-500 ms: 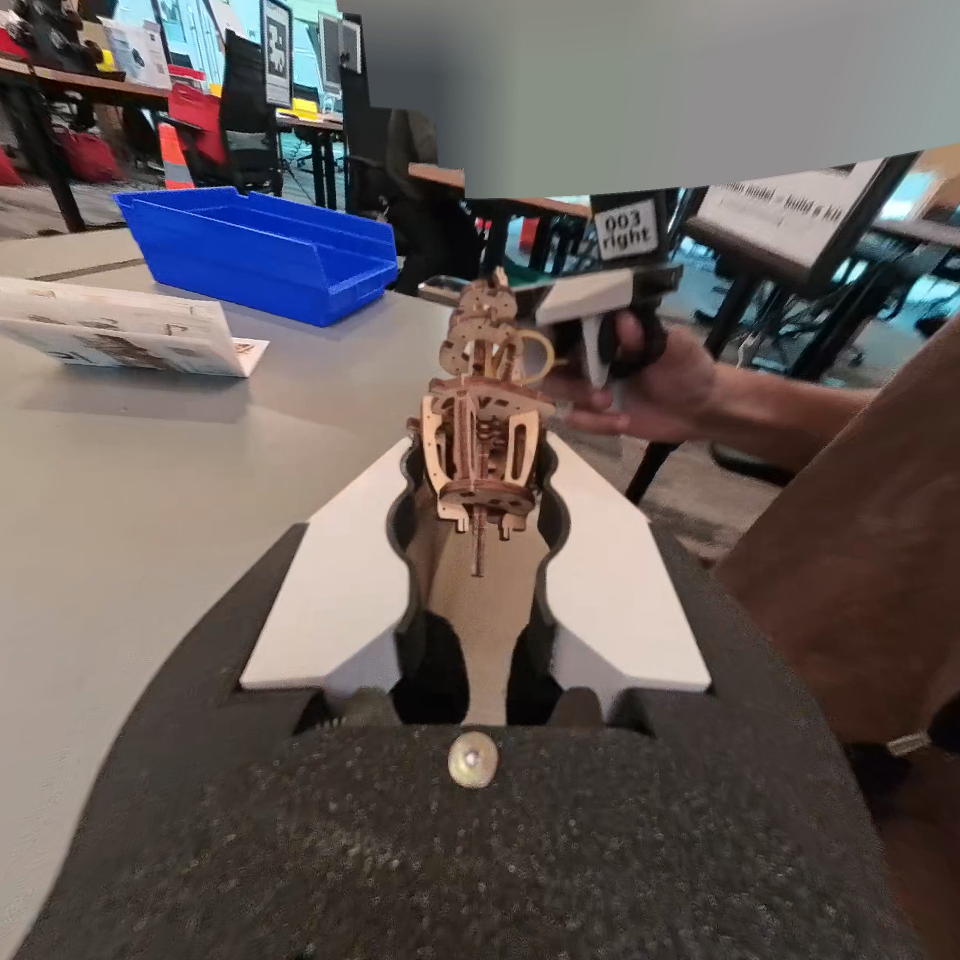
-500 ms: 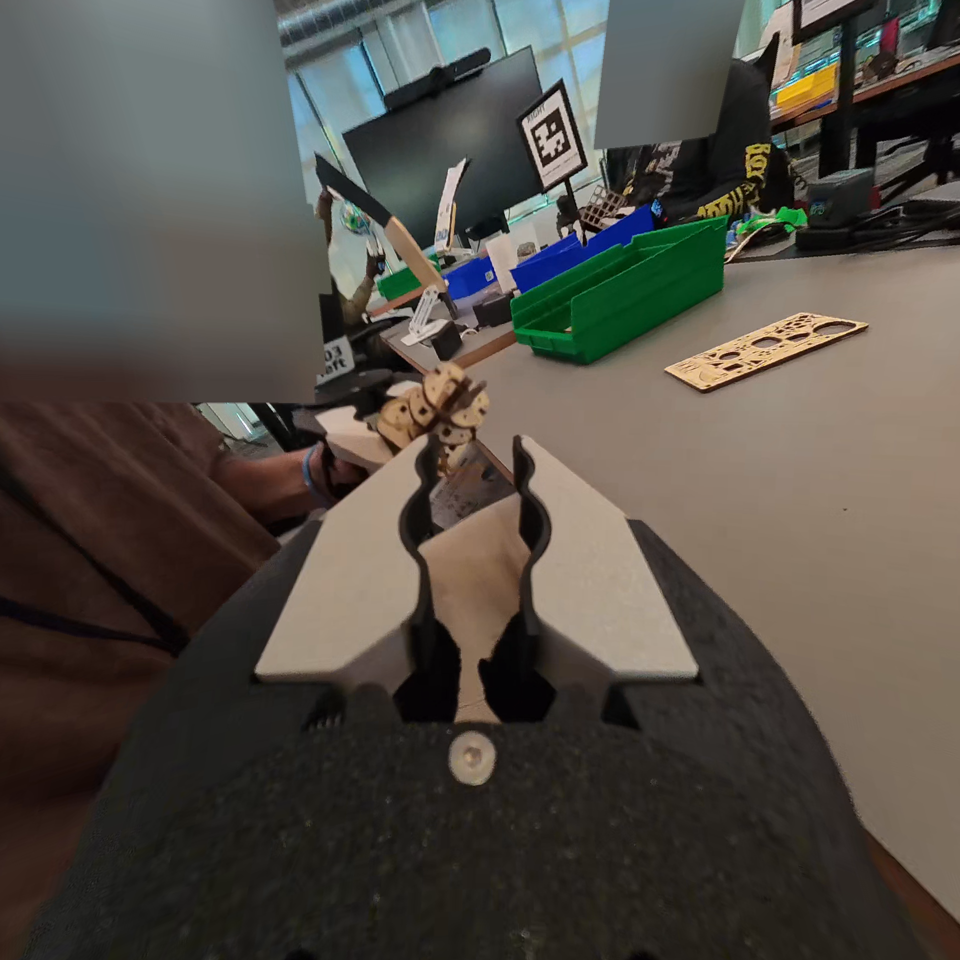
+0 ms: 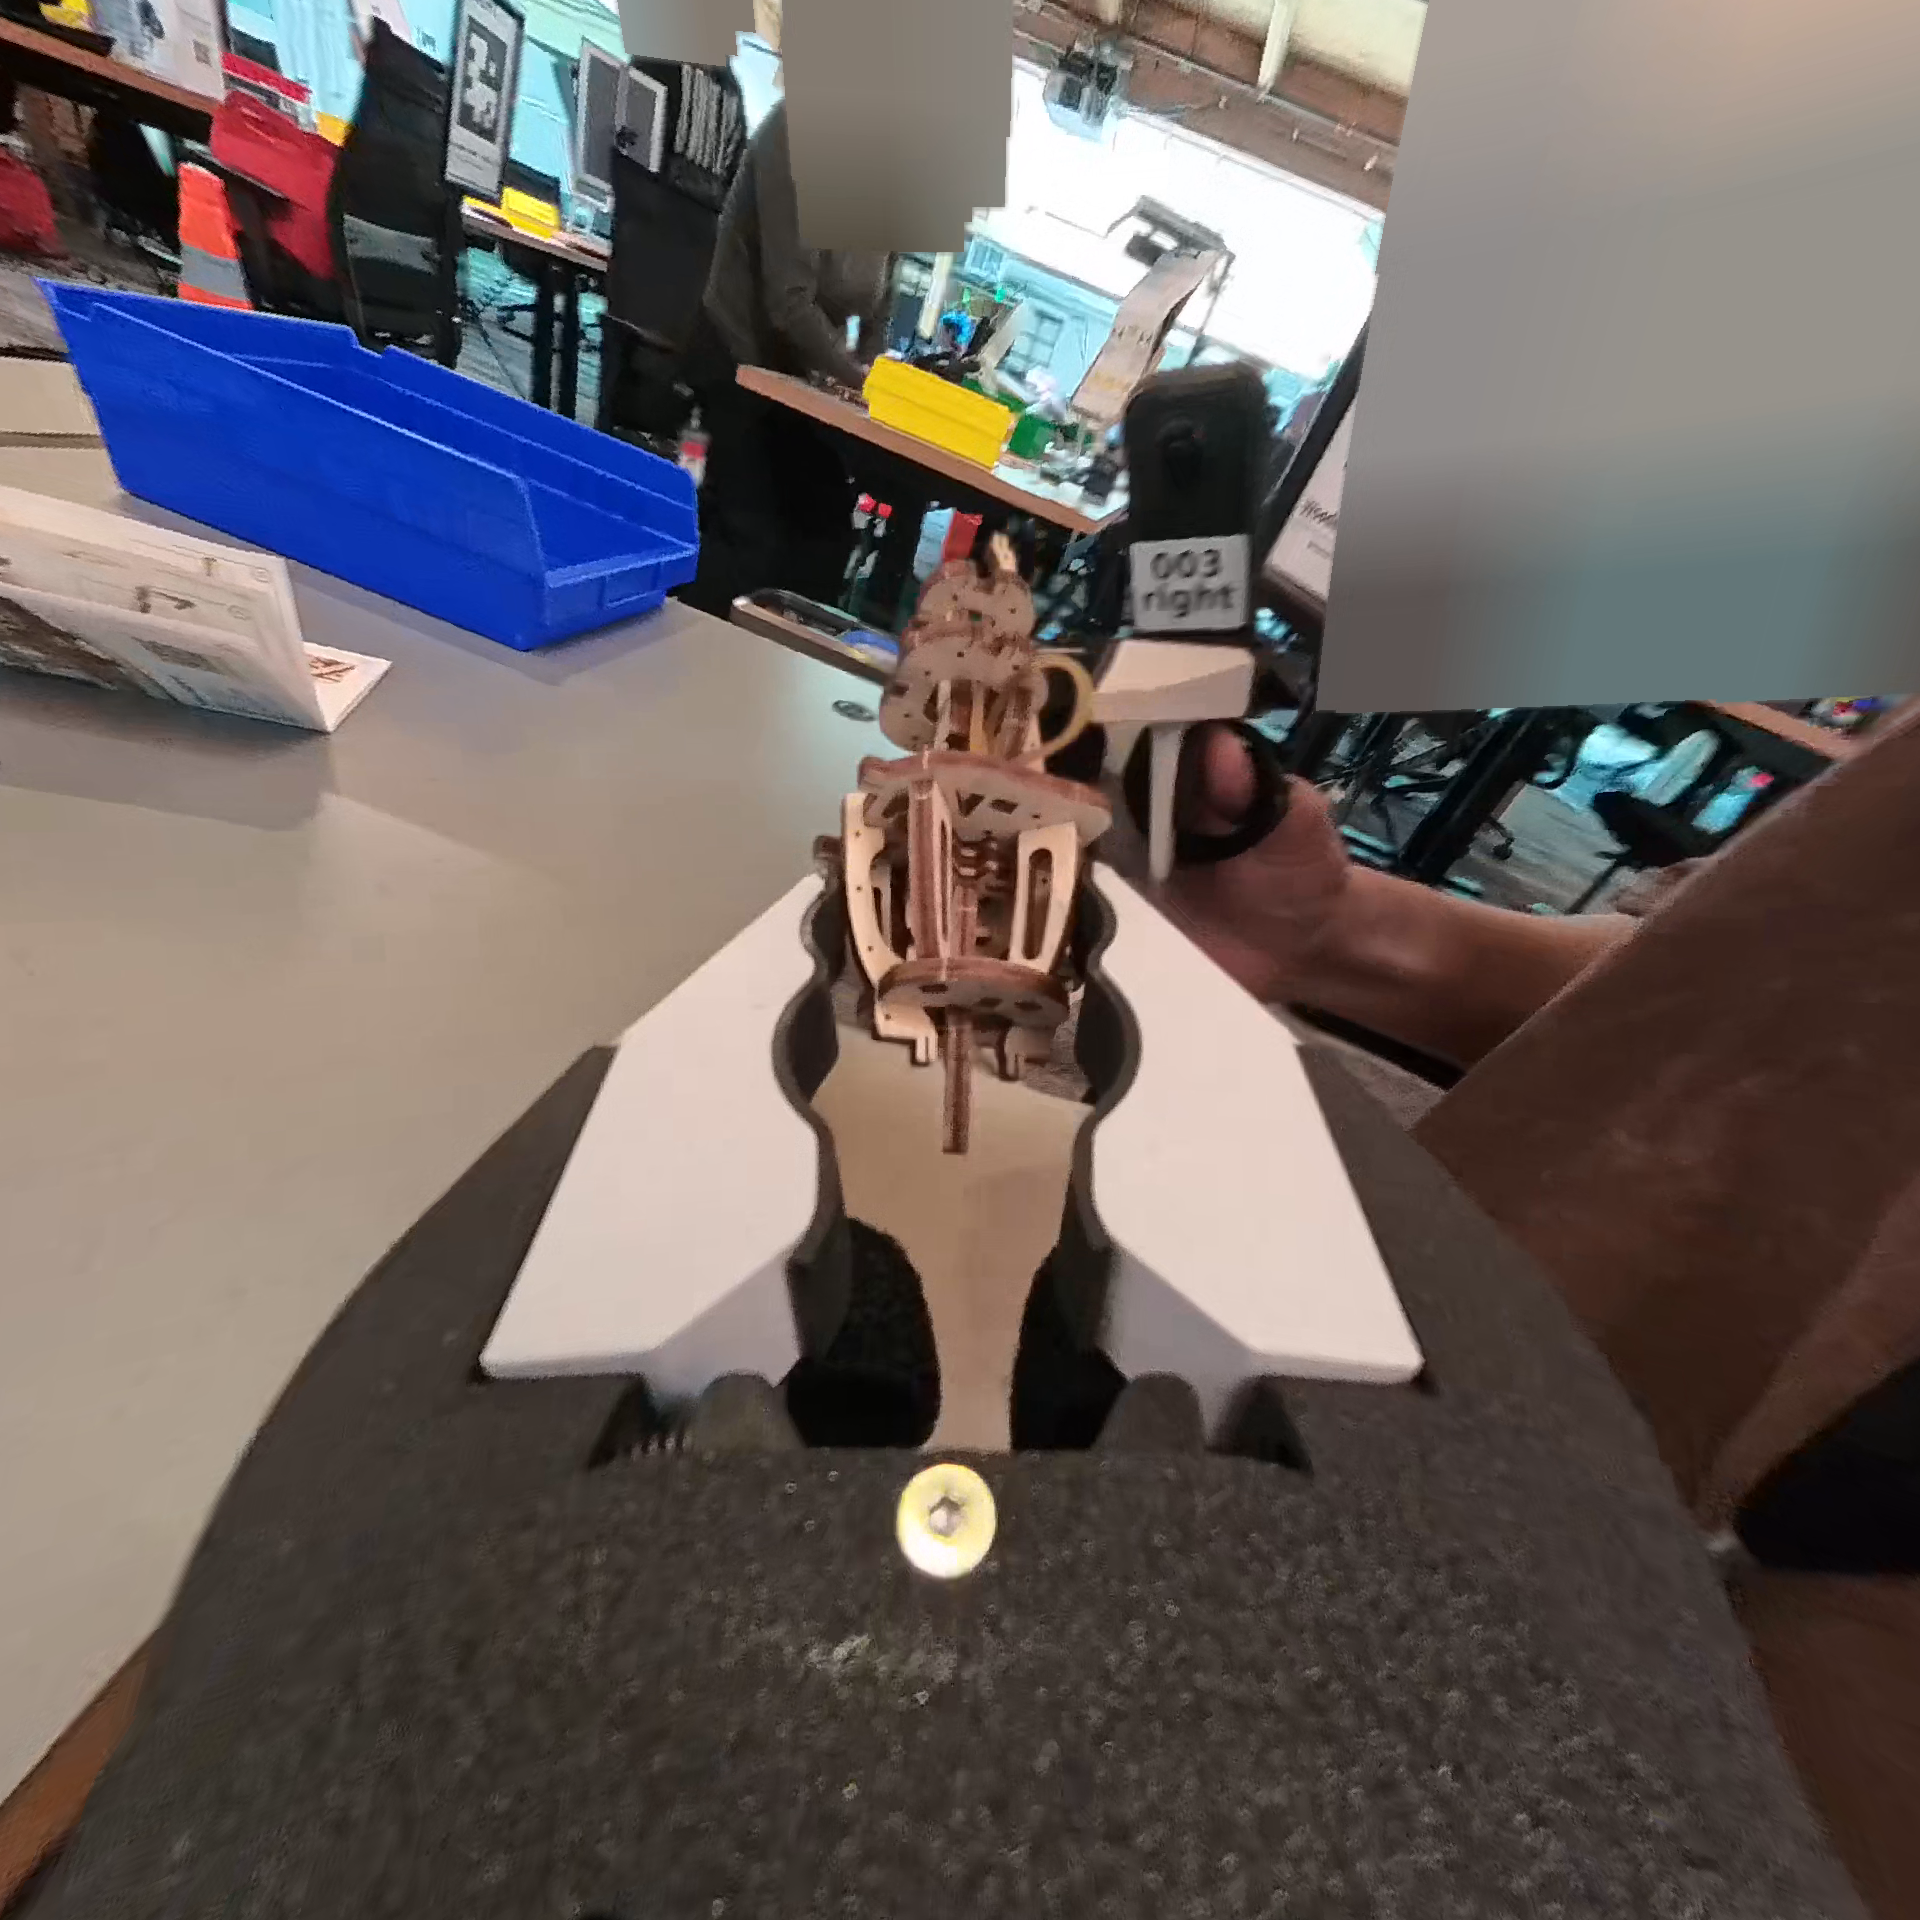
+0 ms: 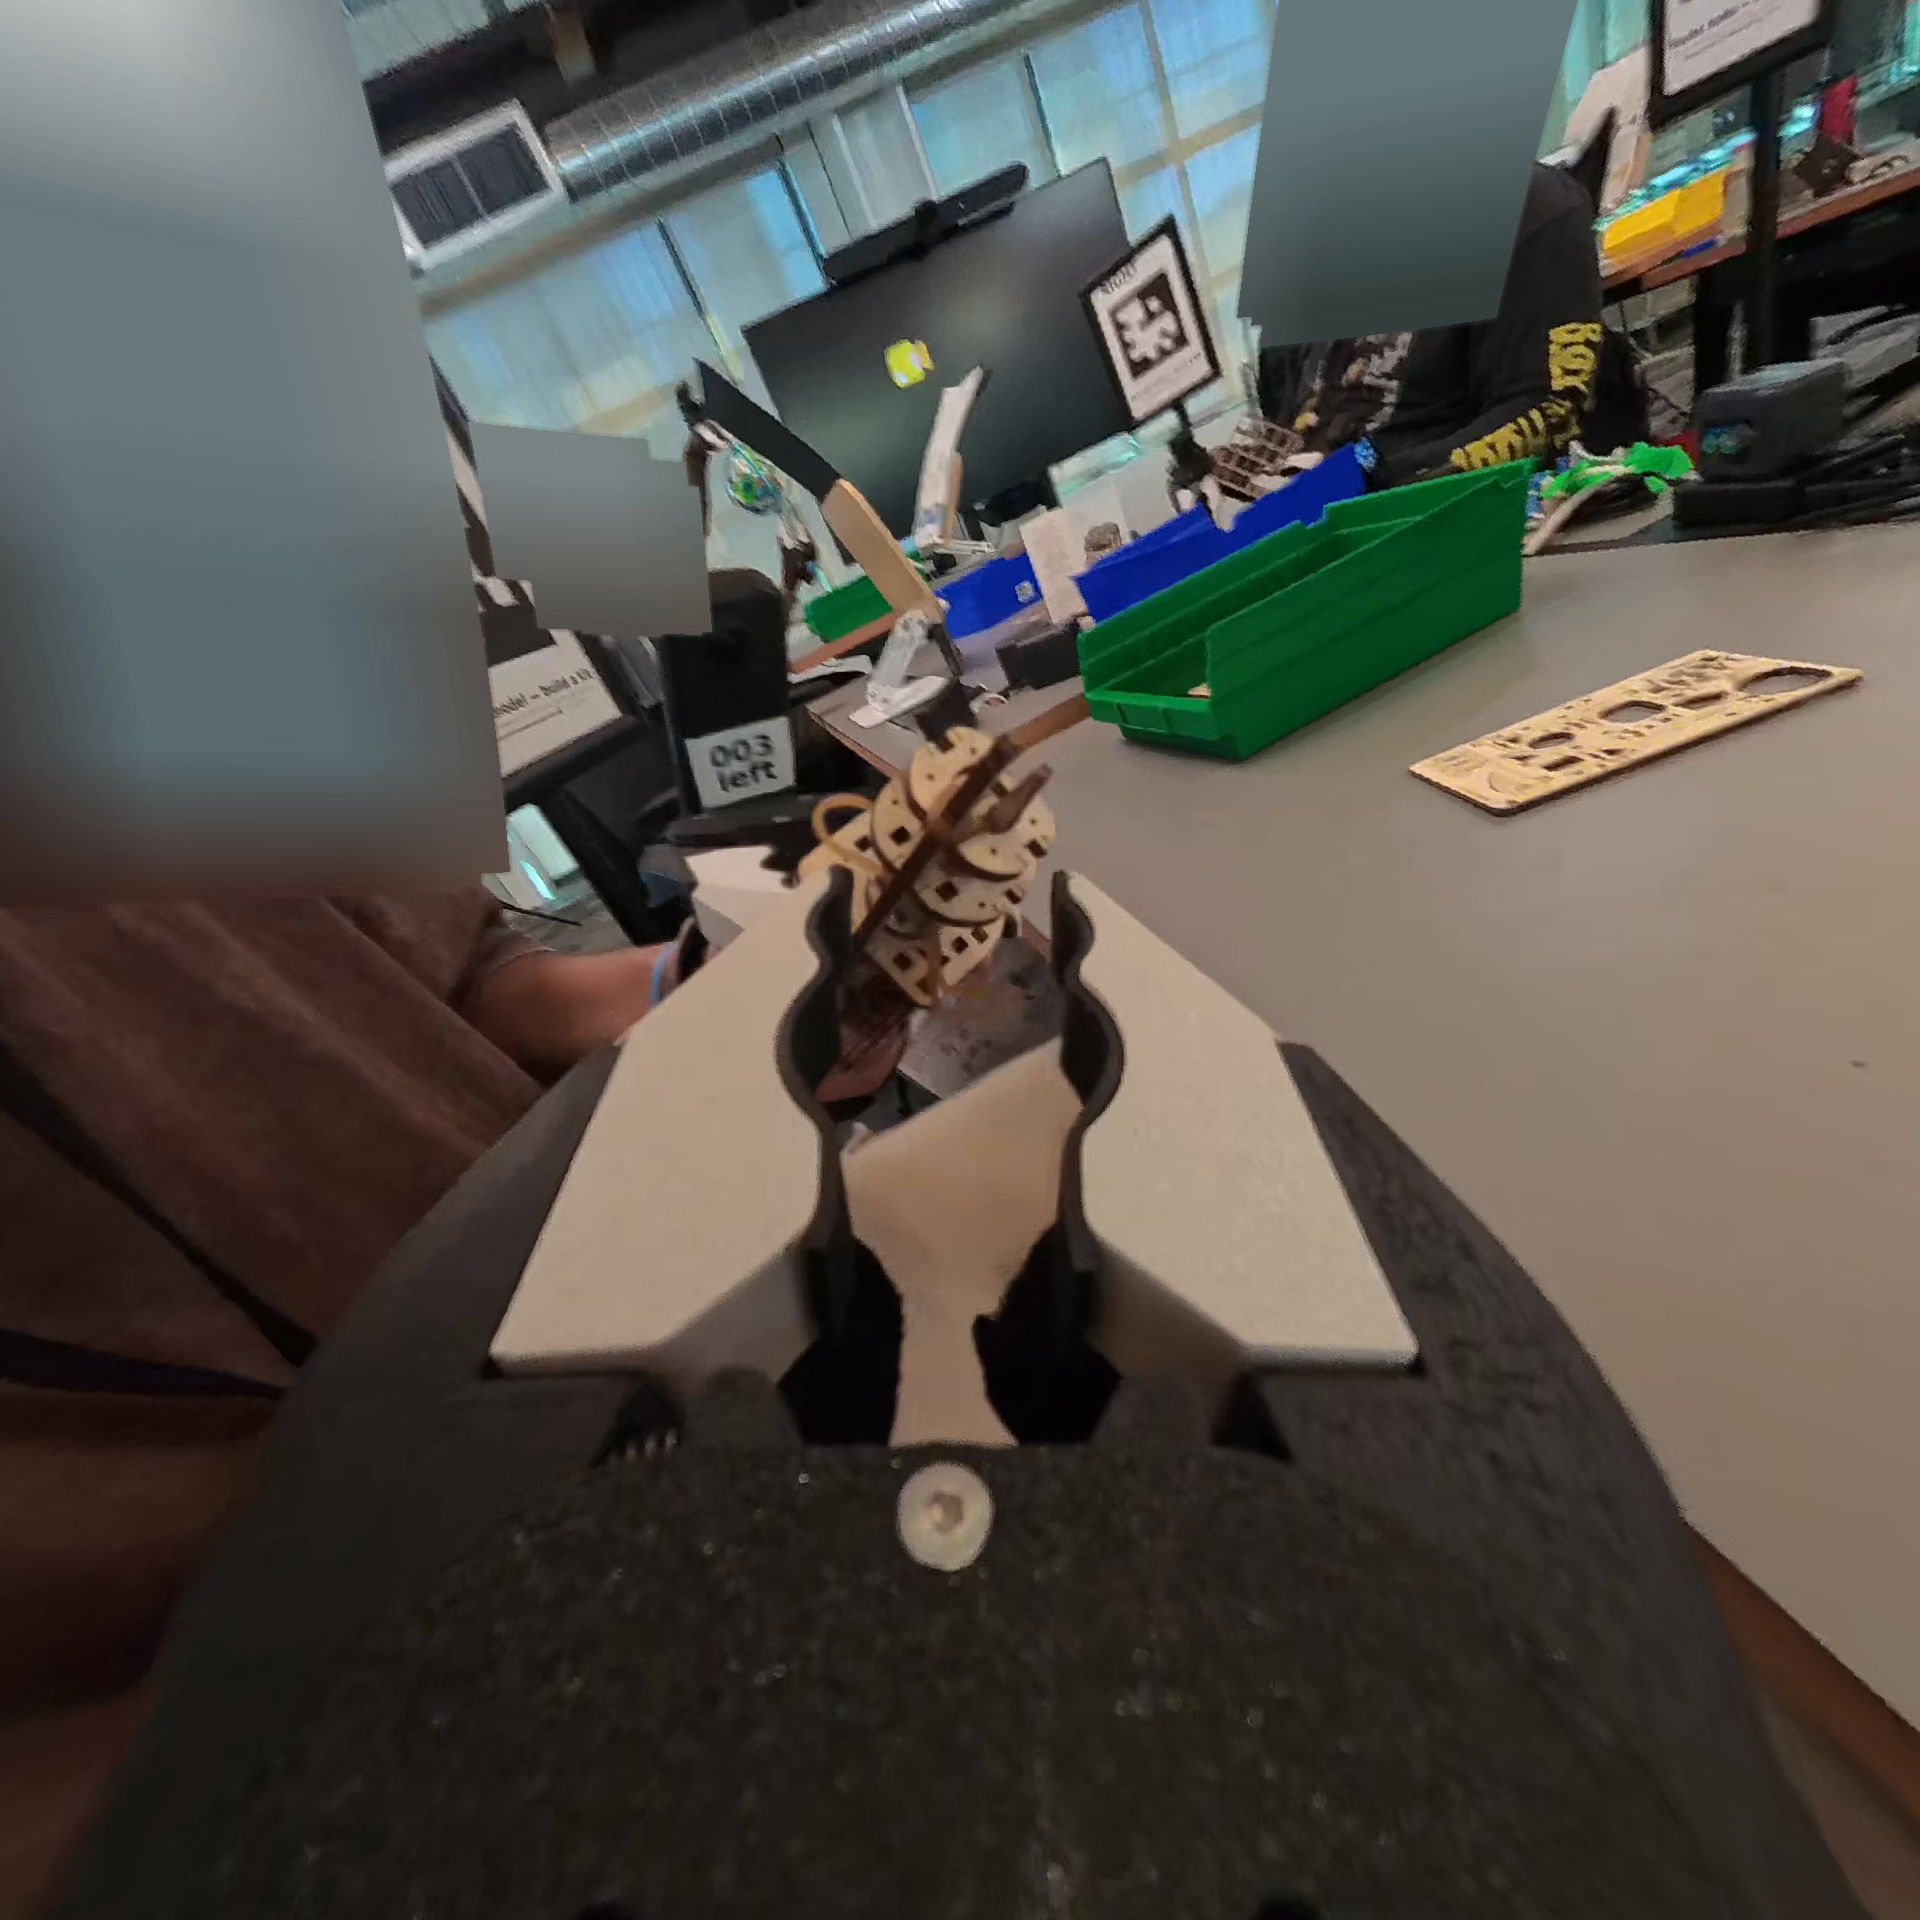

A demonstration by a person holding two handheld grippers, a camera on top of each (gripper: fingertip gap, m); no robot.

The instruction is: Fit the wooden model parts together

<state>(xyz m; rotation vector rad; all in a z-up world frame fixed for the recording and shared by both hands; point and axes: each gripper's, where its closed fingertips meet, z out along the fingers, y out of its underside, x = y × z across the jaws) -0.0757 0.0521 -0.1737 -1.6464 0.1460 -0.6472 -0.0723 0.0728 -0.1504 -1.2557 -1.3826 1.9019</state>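
L gripper [image 3: 951, 935] fingers clamp wooden model [image 3: 961, 831]; R gripper [image 4: 940, 940] probably too.

Free room: we see bare grey table [image 3: 312, 987] left of left gripper [image 3: 951, 935]. Obstacles: blue bin [image 3: 395, 478] at far edge, booklet [image 3: 156, 613] near it. Right side: green bin [image 4: 1309, 623] and wooden sheet [image 4: 1631, 727] far off; wooden model [image 3: 961, 831] fills gap btwn grippers
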